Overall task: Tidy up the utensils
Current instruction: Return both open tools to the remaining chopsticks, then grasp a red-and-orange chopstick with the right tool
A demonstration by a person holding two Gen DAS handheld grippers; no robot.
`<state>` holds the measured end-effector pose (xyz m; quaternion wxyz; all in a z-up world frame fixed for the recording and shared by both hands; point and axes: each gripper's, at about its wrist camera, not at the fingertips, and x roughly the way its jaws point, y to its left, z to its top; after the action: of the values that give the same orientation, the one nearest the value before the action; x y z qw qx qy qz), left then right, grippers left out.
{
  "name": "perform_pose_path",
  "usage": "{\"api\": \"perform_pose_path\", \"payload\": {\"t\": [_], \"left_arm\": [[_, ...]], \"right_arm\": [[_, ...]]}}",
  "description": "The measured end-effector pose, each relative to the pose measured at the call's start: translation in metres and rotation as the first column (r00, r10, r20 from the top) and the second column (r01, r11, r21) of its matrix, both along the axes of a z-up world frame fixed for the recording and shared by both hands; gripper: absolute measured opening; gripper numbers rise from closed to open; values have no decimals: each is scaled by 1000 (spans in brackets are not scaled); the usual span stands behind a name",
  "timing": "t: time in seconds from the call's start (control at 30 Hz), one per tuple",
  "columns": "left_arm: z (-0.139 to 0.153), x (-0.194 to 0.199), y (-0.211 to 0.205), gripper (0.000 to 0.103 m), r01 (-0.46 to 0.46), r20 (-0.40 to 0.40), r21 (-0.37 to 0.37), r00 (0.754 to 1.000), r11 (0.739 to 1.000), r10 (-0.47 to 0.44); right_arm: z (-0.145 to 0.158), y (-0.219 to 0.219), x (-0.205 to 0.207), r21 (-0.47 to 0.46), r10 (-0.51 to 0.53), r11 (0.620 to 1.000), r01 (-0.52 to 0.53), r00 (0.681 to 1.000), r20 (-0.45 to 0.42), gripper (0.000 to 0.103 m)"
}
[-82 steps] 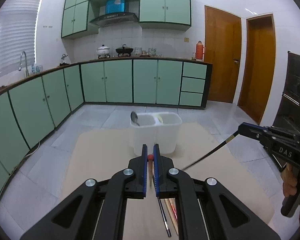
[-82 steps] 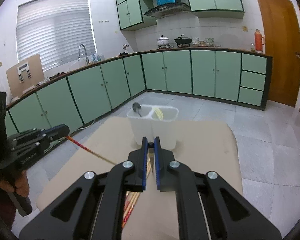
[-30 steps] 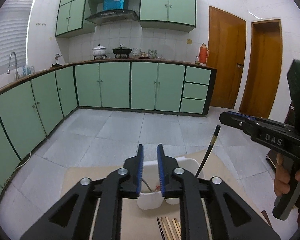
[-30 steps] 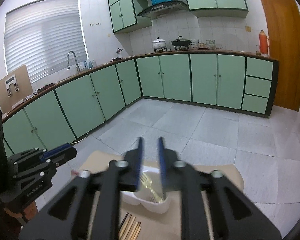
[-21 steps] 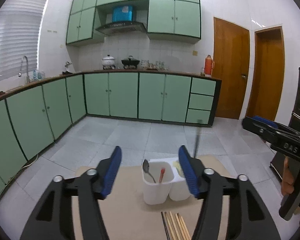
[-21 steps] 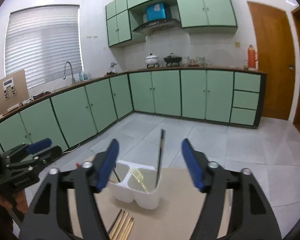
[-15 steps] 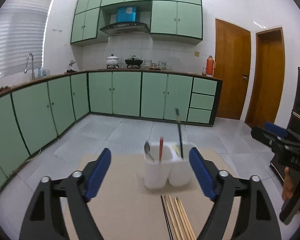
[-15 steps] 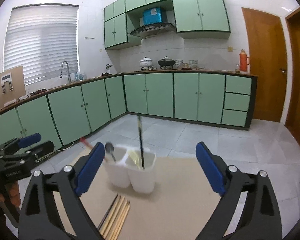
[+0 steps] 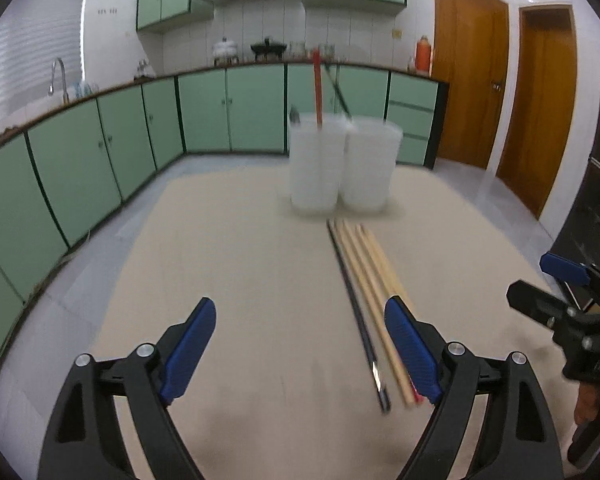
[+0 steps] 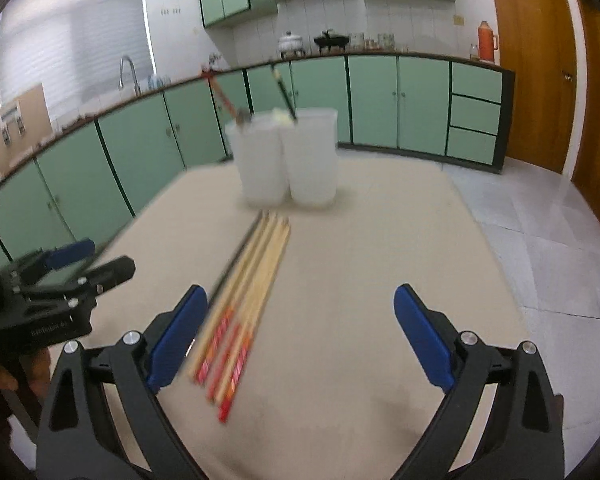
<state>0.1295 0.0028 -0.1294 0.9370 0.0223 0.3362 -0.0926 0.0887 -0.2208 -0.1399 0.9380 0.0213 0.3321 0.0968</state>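
Observation:
A white two-compartment holder (image 9: pixel 340 168) (image 10: pixel 288 160) stands at the far side of the beige table. A red chopstick (image 9: pixel 317 88) and a spoon stand in its left compartment, a black chopstick (image 9: pixel 338 94) in its right. Several wooden chopsticks (image 9: pixel 374 292) (image 10: pixel 252 292) and a black one (image 9: pixel 358 312) lie on the table before it. My left gripper (image 9: pixel 300 344) is open and empty, low over the table beside them. My right gripper (image 10: pixel 300 332) is open and empty, just right of the chopsticks. It also shows in the left wrist view (image 9: pixel 560 292).
The beige table (image 9: pixel 240 280) (image 10: pixel 360 260) stands in a kitchen with green cabinets (image 9: pixel 120 148) at left and back. Wooden doors (image 9: pixel 540 112) are at the right. The left gripper shows at the left of the right wrist view (image 10: pixel 72 276).
Both grippers let go of their chopsticks into the holder, opened wide, and dropped back low over the table near the chopsticks that lie on it.

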Motion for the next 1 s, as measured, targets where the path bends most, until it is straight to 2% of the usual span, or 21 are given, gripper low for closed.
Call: {"api": "perform_pose_path", "payload": {"t": [0.07, 0.2, 0.47, 0.57, 0.7, 0.8, 0.93, 1.0], "left_arm": [[-11, -5, 0, 84, -1, -16, 4, 1000, 1000, 1], [-24, -17, -1, 84, 1, -24, 23, 1000, 1000, 0], [-38, -32, 1, 84, -30, -29, 35, 999, 999, 31], [-38, -34, 0, 84, -27, -29, 37, 999, 999, 28], [-40, -35, -1, 84, -24, -33, 38, 999, 999, 25], [-41, -33, -3, 84, -24, -37, 37, 999, 999, 26], [-42, -33, -3, 84, -23, -38, 33, 999, 999, 24], [-43, -33, -3, 84, -19, -41, 30, 999, 999, 21]], "right_arm": [[-15, 5, -12, -2, 9, 1000, -9, 1000, -17, 81], [-33, 16, -25, 8, 32, 999, -32, 997, -65, 76], [-56, 41, -39, -38, 76, 996, -80, 991, -108, 52], [-60, 44, -39, -39, 92, 994, -98, 987, -128, 45], [-60, 45, -37, -56, 94, 993, -102, 987, -128, 39], [-61, 47, -39, -67, 99, 992, -108, 987, -125, 29], [-60, 44, -37, -76, 91, 992, -102, 988, -126, 10], [-60, 39, -34, -66, 80, 994, -89, 988, -130, 6]]}}
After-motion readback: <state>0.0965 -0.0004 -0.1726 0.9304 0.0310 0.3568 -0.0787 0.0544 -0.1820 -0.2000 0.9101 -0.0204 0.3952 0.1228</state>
